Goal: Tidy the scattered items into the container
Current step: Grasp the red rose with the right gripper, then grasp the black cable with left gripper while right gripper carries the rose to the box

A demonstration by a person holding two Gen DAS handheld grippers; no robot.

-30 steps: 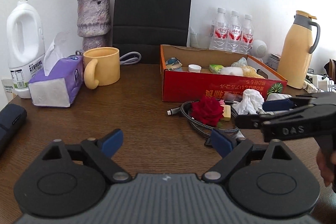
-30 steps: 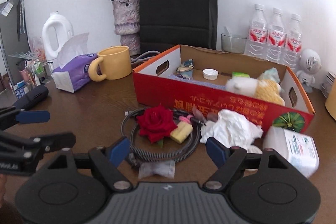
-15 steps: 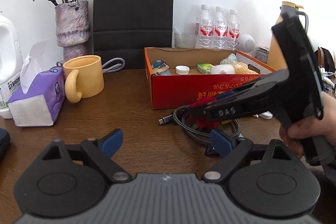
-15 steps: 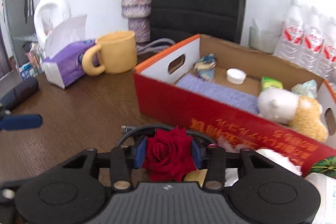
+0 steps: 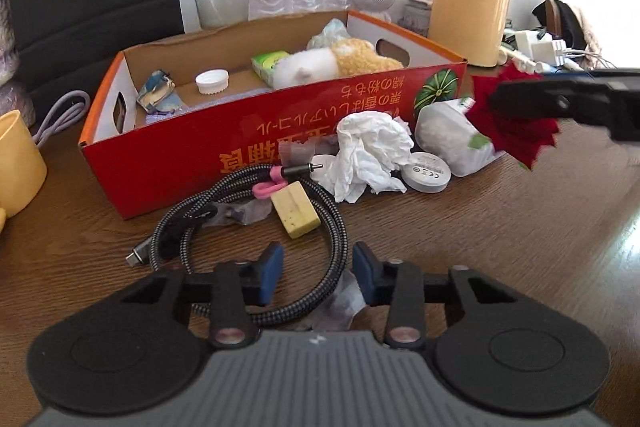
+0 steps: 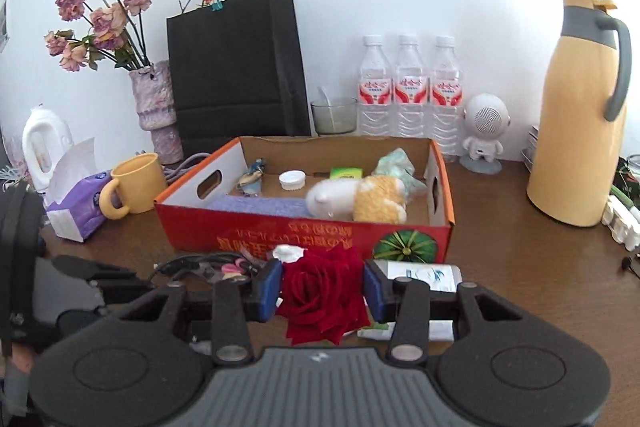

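Carry the red rose (image 6: pixel 326 297) up over the near wall of the red cardboard box (image 6: pixel 304 231), then release inside, clear of the plush toy (image 6: pixel 356 201). Right gripper (image 6: pixel 320 289) fingers pinch the rose, easing slightly apart. Left gripper (image 5: pixel 318 277) fingers are closing, straddling the braided cable (image 5: pixel 256 223) on the desk (image 5: pixel 500 235); contact unclear.

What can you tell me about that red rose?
The rose is a deep red bloom, fully open, with layered petals that look like soft fabric; a bit of green leaf shows beneath it. The right gripper holds it between blue pads, lifted off the table in front of the red box. No stem is visible.
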